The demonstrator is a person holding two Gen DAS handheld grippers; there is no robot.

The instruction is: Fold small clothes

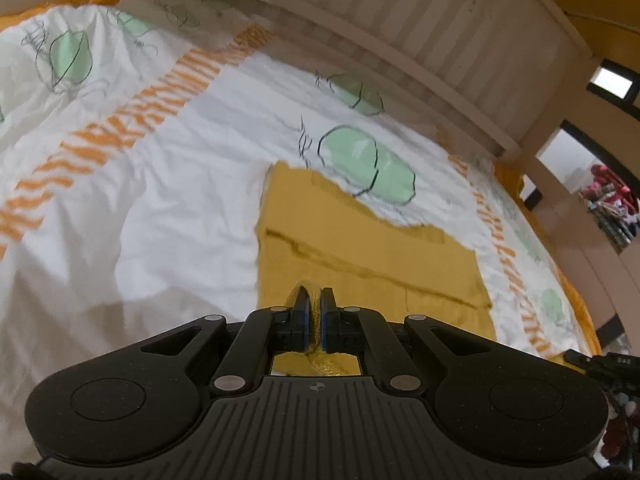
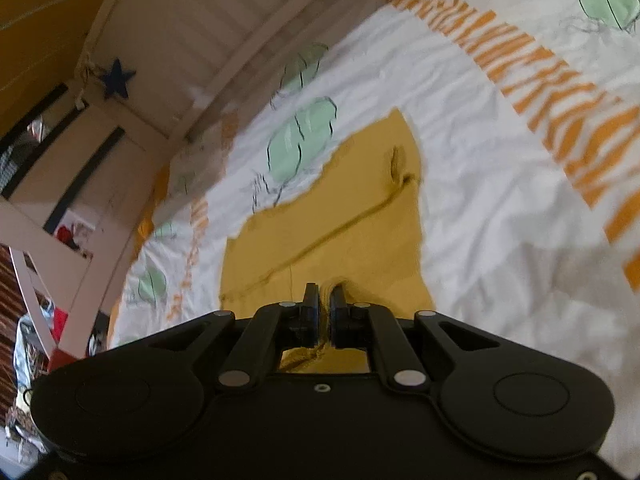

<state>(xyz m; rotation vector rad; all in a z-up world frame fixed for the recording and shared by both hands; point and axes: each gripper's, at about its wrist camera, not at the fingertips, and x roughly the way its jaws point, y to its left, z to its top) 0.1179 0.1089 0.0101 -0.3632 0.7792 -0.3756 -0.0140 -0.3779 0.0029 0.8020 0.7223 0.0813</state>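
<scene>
Clearly, both grippers pinch the near hem of the yellow cloth point(image 1: 372, 240), which lies flat on the bed cover point(image 1: 160, 184), just below a green print point(image 1: 368, 164). The left gripper point(image 1: 314, 312) has its fingers point(image 1: 302, 312) clenched on a small bunch of the hem, and the right gripper point(image 2: 325, 312) grasps the hem in the same way. Two holds, one at each near corner, keep the edge straight, so I judge the next step is to carry it over toward the far edge beside the green print. A fold line already crosses the cloth.
</scene>
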